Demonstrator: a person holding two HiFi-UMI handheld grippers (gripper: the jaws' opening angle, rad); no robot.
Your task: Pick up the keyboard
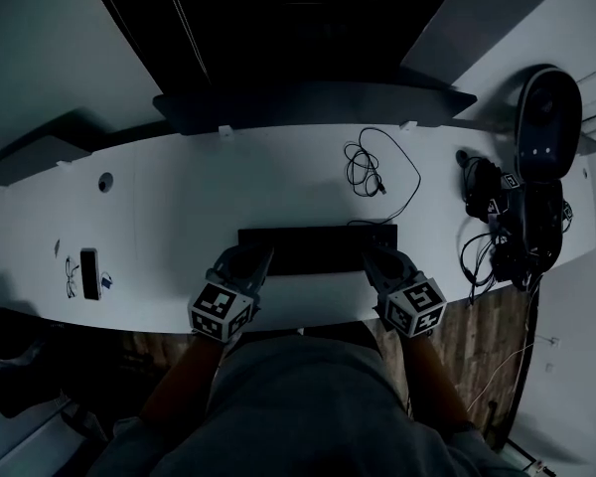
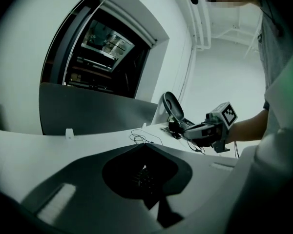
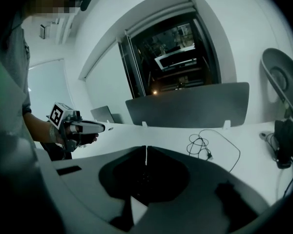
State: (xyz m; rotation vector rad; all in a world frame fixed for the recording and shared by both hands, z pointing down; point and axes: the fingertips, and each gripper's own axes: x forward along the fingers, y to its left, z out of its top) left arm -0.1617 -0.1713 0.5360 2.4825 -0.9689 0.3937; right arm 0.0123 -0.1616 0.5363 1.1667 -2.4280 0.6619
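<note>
The black keyboard [image 1: 318,248] lies flat in the middle of the white desk [image 1: 179,197], close to its near edge. My left gripper [image 1: 250,259] sits over the keyboard's near left corner, jaws shut with nothing between them. My right gripper [image 1: 378,259] is over the near right corner, also shut and empty. In the left gripper view the left gripper [image 2: 142,146] has its tips meeting in a point, and the right gripper [image 2: 210,128] shows across the desk. In the right gripper view the right gripper [image 3: 146,148] is shut too, with the left gripper [image 3: 77,126] off to the left.
A loose black cable [image 1: 379,172] lies coiled behind the keyboard. A phone [image 1: 89,273] rests at the desk's left end. A black device [image 1: 544,127] with tangled cables [image 1: 492,232] crowds the right end. A grey divider panel [image 1: 308,102] runs along the back.
</note>
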